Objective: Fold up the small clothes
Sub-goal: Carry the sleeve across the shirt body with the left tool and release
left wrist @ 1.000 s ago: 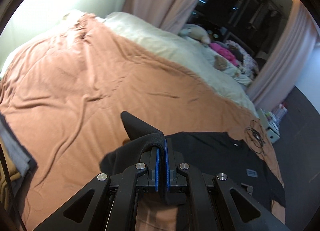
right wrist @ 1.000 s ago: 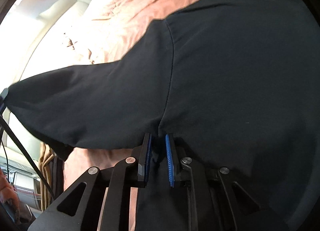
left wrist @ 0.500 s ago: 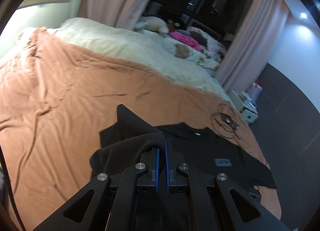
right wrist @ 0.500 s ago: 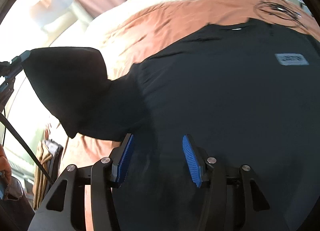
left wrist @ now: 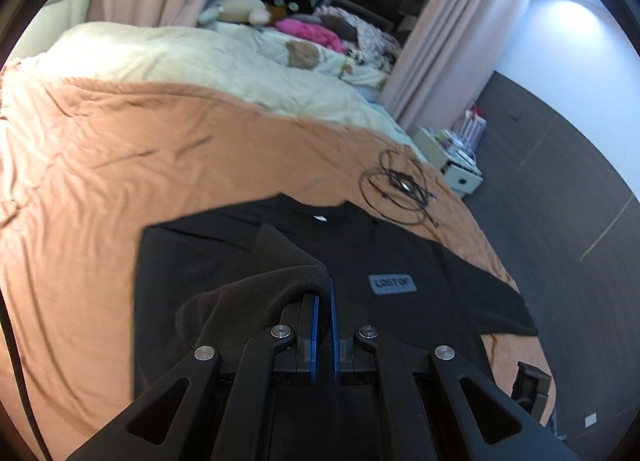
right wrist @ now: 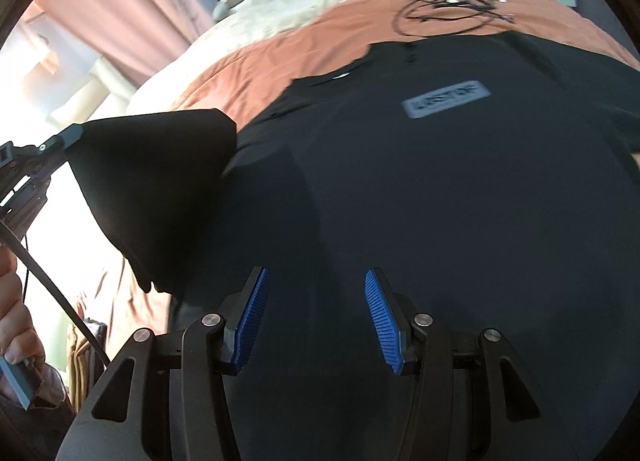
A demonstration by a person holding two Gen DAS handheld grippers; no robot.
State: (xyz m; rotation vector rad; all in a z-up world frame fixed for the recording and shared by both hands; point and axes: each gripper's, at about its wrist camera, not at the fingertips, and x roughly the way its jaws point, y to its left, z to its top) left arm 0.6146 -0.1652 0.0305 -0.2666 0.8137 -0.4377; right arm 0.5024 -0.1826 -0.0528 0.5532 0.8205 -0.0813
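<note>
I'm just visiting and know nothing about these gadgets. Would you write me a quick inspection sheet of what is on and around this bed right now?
Surface: orange bedspread, wrinkled, with a cream duvet beyond it.
Job's things: black T-shirt spread flat, grey chest label facing up; one sleeve lifted and folded inward.
Clutter: stuffed toys and a pink cloth at the far end of the bed.
Grippers: left gripper shut on the sleeve; right gripper open above the shirt, nothing between its pads, jaws just opened.
Cables: black cable coil on the bedspread past the collar.
Surroundings: pink curtains, white bedside cabinet, dark wall.
</note>
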